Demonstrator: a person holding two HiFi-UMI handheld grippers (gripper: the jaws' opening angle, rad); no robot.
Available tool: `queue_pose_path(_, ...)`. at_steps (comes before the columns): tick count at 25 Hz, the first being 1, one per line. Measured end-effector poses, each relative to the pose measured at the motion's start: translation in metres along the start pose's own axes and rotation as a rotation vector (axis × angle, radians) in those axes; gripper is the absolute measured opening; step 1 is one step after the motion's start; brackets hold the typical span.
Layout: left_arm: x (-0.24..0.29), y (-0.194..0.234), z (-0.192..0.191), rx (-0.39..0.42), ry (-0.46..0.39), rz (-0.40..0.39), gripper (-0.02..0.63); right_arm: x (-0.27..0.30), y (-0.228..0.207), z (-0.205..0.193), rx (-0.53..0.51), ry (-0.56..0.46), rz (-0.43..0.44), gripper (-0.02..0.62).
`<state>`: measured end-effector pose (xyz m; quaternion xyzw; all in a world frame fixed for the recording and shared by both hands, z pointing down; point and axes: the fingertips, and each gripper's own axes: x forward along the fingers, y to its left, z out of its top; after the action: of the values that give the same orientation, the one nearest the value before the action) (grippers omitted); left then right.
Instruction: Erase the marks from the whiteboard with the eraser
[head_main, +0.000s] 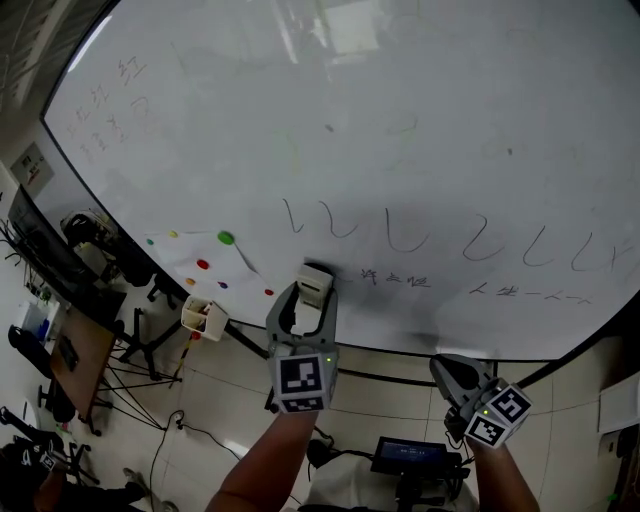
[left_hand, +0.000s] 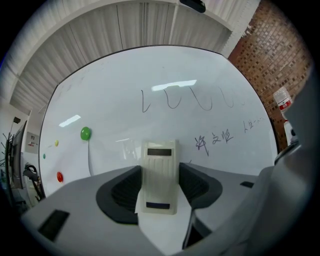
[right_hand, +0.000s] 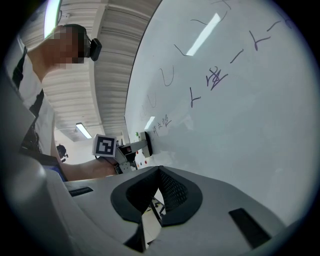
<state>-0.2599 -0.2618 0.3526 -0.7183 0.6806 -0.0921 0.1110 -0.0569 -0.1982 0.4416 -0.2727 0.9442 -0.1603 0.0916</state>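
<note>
The whiteboard (head_main: 400, 120) carries a row of dark loops and hooks (head_main: 400, 235) and small writing (head_main: 395, 278) below them. My left gripper (head_main: 311, 296) is shut on the white eraser (head_main: 316, 283), held at the board's lower part just left of the small writing. In the left gripper view the eraser (left_hand: 160, 170) sits gripped between both pads, under the loops (left_hand: 175, 100). The right gripper view shows the eraser (right_hand: 148, 142) close against the board; contact is unclear. My right gripper (head_main: 447, 368) hangs below the board's bottom edge, shut and empty.
A green magnet (head_main: 226, 238) and a red magnet (head_main: 203, 264) stick to the board's lower left. A white holder (head_main: 205, 317) hangs at the bottom edge. A desk with equipment (head_main: 60, 270) and floor cables lie left. A brick wall (left_hand: 280, 60) flanks the board.
</note>
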Motion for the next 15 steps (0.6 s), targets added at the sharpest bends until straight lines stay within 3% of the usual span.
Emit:
queue_pose_path(8, 0.001, -0.045, -0.029, 0.005, 0.070, -0.114, 0.268, 0.007, 0.004, 0.006, -0.006, -0.001, 0.051, 0.015)
queue_pose_path(12, -0.001, -0.036, -0.028, -0.014, 0.064, -0.148, 0.267, 0.008, 0.006, 0.017, -0.031, -0.015, 0.065, 0.015)
queue_pose_path(15, -0.002, -0.012, -0.017, -0.011, 0.041, -0.108, 0.267, 0.004, 0.003, 0.023, -0.039, -0.024, 0.053, 0.015)
